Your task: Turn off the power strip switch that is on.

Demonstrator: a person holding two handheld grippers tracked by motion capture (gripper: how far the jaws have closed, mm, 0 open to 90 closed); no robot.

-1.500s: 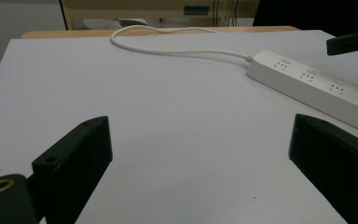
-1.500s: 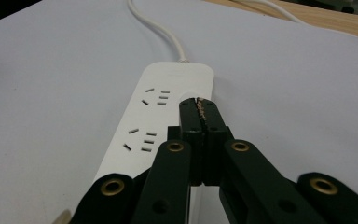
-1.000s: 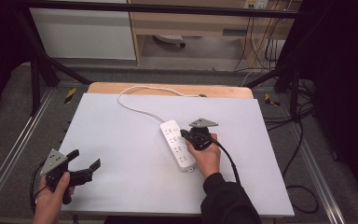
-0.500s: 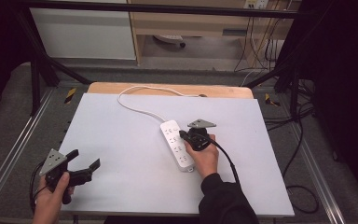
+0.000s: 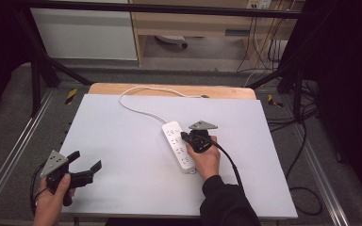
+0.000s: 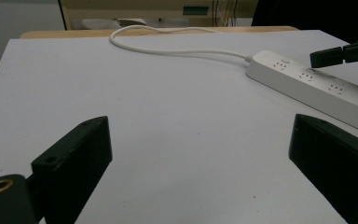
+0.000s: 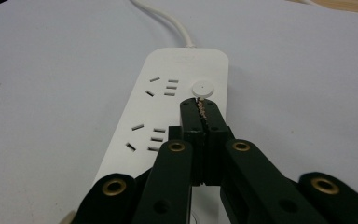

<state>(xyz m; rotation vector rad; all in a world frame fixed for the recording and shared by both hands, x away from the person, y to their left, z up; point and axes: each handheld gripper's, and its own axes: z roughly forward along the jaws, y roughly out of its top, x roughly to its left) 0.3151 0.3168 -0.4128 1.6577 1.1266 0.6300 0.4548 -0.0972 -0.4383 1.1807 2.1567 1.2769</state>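
A: Where do the 3 cameras sit relative to the power strip (image 5: 179,147)?

B: 1 hangs high on the person's side, looking forward and down, with the strip near mid-frame.

A: And the other 2?

B: The left gripper (image 6: 200,172) camera sits low, well apart from the strip (image 6: 317,86), facing across the table (image 6: 158,116) toward it. The right gripper (image 7: 201,103) camera looks along the strip (image 7: 168,107) from just above. All 3 share the strip and its cord (image 5: 139,109).

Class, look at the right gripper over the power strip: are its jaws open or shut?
Shut. The right gripper has its jaws pressed together, nothing between them, tips by the round button of the power strip.
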